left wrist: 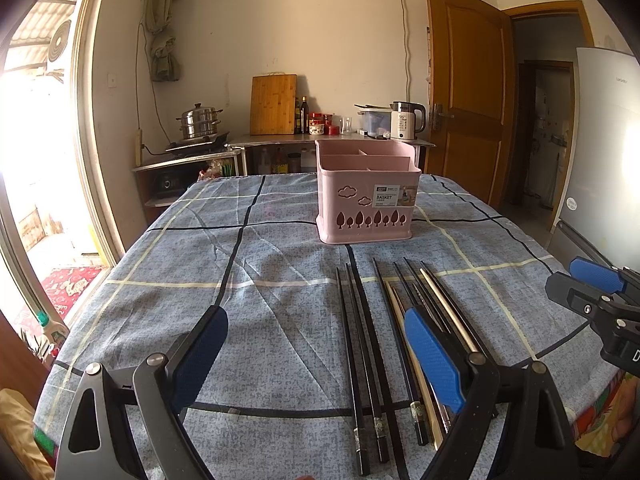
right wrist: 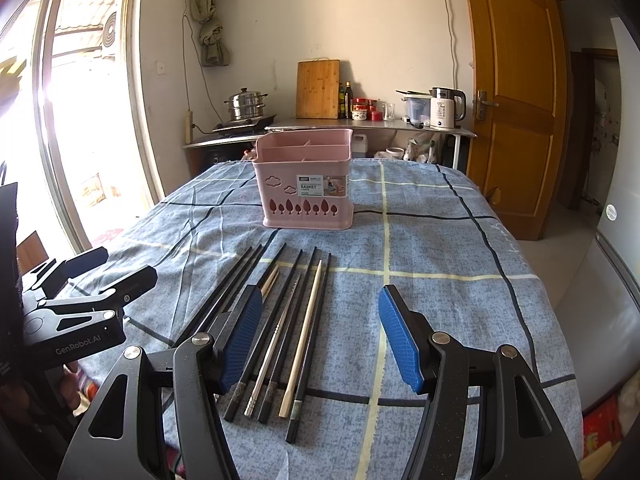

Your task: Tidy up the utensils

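Blue-padded left gripper point(left wrist: 316, 356) fills the bottom of the left wrist view, jaws spread wide, nothing between the pads, hovering low over the near edge of the table. Right gripper point(right wrist: 320, 340) same deal in its own view: jaws wide apart, empty, held just above the cloth. Chopsticks point(left wrist: 368, 352) lie in a loose row on the blue checked tablecloth point(left wrist: 200, 240), roughly parallel, tips pointing away toward the far side, butt ends nearest the cameras. Mostly black sticks, plus a pale wooden one point(right wrist: 302, 332) and a metal one point(right wrist: 272, 344) mixed in; some touch or overlap, exact count unclear. In the left wrist view the row sits between the pads and partly behind the right-hand pad; in the right wrist view the row runs beside and under the left-hand pad, the space toward the other pad is bare cloth. Pink utensil basket point(left wrist: 366, 192) stands upright further back on the table, well apart from the chopstick tips, dividers visible inside, compartments look empty from here, label and tree cutouts facing the cameras. Each gripper shows at the edge of the other's view, side by side near the front edge. Background: counter with kettle point(left wrist: 406, 120), cutting board point(left wrist: 274, 104), steamer pot point(left wrist: 200, 120), wooden door point(left wrist: 468, 92) open.
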{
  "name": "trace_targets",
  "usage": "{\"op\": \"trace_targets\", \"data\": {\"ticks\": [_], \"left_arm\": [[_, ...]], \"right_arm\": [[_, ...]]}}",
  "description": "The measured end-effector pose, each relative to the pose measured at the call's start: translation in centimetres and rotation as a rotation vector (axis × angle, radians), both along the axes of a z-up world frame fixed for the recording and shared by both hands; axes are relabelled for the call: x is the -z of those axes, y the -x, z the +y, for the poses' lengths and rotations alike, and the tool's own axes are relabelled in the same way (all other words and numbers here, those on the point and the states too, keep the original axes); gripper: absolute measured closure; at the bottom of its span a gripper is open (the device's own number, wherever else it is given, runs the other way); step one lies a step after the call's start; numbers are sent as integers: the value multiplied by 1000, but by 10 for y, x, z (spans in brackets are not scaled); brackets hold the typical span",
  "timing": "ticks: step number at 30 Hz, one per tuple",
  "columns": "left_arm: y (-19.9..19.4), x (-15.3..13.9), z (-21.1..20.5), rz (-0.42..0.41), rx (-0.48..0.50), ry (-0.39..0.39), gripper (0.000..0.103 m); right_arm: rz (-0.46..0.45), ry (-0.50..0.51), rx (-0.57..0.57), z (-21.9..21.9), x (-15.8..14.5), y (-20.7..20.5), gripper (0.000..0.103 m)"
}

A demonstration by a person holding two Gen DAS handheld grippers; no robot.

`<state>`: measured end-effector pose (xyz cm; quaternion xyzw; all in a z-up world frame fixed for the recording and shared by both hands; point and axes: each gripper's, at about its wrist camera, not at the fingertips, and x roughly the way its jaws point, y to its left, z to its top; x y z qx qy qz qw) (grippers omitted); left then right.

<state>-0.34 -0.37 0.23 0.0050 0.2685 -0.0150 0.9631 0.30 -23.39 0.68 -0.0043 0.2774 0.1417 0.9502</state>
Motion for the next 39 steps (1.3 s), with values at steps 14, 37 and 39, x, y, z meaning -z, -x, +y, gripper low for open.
{"op": "trace_targets", "data": {"ticks": [14,37,39], "left_arm": [[1,-1,0,5,3,5,13],[-86,44,19,248,53,29,27],[-98,50,22,288,54,49,28]], "right_arm": [[1,1,1,0,0,0,42],[113,38,28,9,24,-58,42],[140,40,27,10,29,-69,42]]}}
